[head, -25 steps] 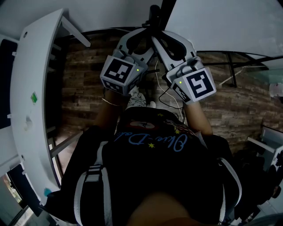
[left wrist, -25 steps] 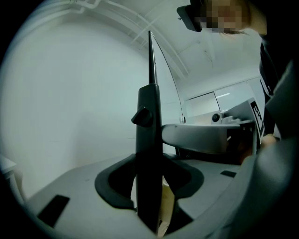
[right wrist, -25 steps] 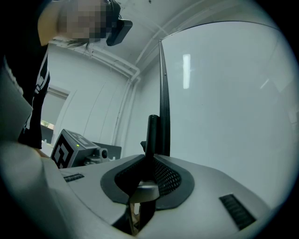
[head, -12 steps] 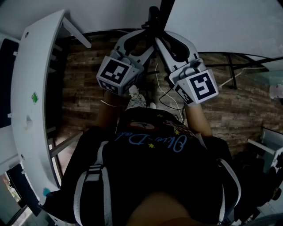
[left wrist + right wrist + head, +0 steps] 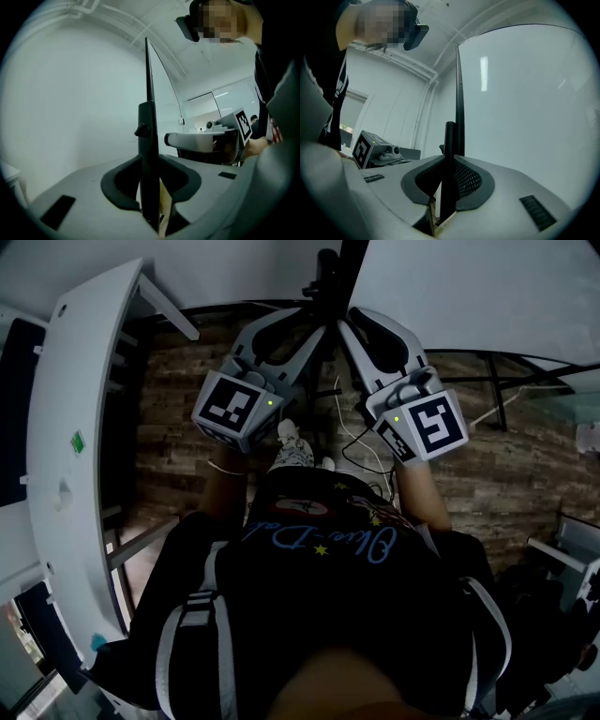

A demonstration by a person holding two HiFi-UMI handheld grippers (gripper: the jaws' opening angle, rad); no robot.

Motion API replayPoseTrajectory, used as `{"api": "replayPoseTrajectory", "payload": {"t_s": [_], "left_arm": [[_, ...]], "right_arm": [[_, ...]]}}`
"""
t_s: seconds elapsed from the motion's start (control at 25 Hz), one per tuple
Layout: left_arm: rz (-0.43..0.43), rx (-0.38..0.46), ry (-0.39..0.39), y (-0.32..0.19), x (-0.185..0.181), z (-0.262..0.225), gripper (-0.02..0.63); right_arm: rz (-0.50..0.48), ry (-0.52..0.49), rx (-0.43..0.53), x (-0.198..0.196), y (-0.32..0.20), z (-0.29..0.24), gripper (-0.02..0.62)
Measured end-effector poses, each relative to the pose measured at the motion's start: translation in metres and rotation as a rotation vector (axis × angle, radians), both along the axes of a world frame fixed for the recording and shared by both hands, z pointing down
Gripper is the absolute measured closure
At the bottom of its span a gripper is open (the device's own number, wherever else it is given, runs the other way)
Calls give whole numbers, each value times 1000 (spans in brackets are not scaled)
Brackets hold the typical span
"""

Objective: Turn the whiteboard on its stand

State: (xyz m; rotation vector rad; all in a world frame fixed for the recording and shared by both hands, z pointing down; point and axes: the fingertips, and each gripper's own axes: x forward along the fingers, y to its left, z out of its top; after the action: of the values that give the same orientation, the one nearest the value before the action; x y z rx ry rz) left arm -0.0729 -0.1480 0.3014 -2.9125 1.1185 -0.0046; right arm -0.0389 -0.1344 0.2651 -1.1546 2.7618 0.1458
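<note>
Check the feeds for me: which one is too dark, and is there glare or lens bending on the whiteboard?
Head view: dim, the person's torso is almost black and only the whiteboard is bright. Left gripper view: evenly lit, the fisheye lens curves the ceiling lines, and the corners are black. Right gripper view: a light reflection glares on the board face.

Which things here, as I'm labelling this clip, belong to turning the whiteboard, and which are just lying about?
Job in hand:
whiteboard; stand post; left gripper, jaws have just been closing, post between them; right gripper, clamped on the post.

Lying about:
white table; floor cables.
</note>
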Motion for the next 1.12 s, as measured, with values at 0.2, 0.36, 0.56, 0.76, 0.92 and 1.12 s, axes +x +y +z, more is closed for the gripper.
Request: {"api": "replayPoseTrajectory", "payload": {"t_s": [0.2, 0.36, 0.56, 0.76, 0.92, 1.12], "left_arm": [[-20, 15, 12, 5, -8, -8, 551], [-24, 4, -3, 8, -8, -6, 595], [-12, 1, -22, 15, -6, -6, 595], [0, -4, -26, 19, -4, -5, 595], [21, -2, -32, 22, 1, -7, 595], [28, 18, -38, 23, 9, -7, 595]], "right_arm": [[4, -10, 3, 2, 4, -3, 557], [0, -10, -11, 4, 5, 0, 558], [2, 6, -20, 8, 8, 4, 558], [-13, 9, -24, 8, 11, 6, 558], [-19, 9, -30, 11, 14, 6, 558], [-13, -7, -48, 20, 15, 9, 558]]}}
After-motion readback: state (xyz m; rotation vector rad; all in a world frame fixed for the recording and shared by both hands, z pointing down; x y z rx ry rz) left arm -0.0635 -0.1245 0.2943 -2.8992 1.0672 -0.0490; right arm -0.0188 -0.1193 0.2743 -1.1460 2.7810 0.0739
